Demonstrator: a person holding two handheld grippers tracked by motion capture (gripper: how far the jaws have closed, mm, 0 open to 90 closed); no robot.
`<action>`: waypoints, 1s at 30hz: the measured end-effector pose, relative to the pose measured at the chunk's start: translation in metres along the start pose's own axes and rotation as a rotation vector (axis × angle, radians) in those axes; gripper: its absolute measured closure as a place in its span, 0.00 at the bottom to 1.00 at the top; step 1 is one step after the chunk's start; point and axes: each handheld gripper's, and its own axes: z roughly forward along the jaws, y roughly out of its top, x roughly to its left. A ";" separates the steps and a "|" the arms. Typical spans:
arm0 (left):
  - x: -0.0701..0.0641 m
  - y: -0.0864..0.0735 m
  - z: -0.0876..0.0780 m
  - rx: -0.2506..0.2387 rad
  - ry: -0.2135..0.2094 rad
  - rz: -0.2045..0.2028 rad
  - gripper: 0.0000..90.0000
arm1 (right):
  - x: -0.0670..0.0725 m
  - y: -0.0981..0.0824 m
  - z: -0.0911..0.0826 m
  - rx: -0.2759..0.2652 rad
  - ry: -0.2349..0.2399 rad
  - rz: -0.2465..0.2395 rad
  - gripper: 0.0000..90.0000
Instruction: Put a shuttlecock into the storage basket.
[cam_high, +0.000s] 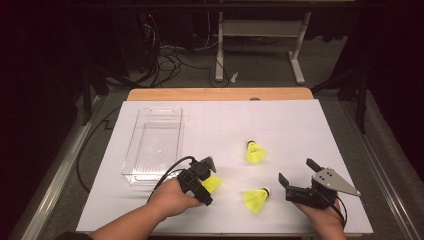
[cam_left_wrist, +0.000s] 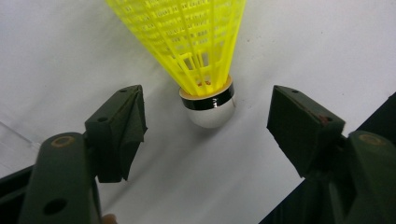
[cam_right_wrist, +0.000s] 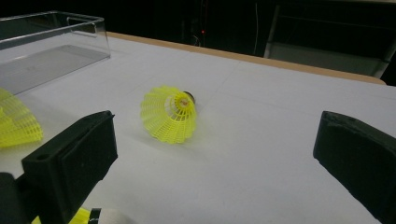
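Note:
Three yellow plastic shuttlecocks lie on the white table cover. My left gripper (cam_high: 208, 182) is over the left shuttlecock (cam_high: 214, 184). In the left gripper view its jaws (cam_left_wrist: 210, 123) stand on either side of that shuttlecock's white cork (cam_left_wrist: 208, 112), with a gap on each side; the yellow skirt (cam_left_wrist: 196, 42) points away. My right gripper (cam_high: 297, 170) rests open at the front right, beside the near shuttlecock (cam_high: 256, 198). The right gripper view looks between its wide jaws (cam_right_wrist: 215, 149) at the middle shuttlecock (cam_right_wrist: 170, 114), also on the table (cam_high: 256, 152).
A clear plastic tray (cam_high: 131, 145) stands at the left of the table, with its wall in the right gripper view (cam_right_wrist: 56, 42). The wooden table edge (cam_high: 220, 94) runs along the back. Cables and a desk frame lie on the floor behind.

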 end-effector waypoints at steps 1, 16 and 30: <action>0.000 0.000 0.000 0.000 0.000 0.000 0.34 | 0.000 0.000 0.000 0.000 0.000 0.000 0.00; 0.006 0.003 0.000 -0.004 0.013 -0.020 0.41 | -0.002 -0.002 0.001 0.006 -0.001 0.009 0.00; 0.000 -0.001 0.007 0.016 -0.002 -0.006 0.54 | -0.002 0.000 -0.001 -0.002 0.001 0.011 0.00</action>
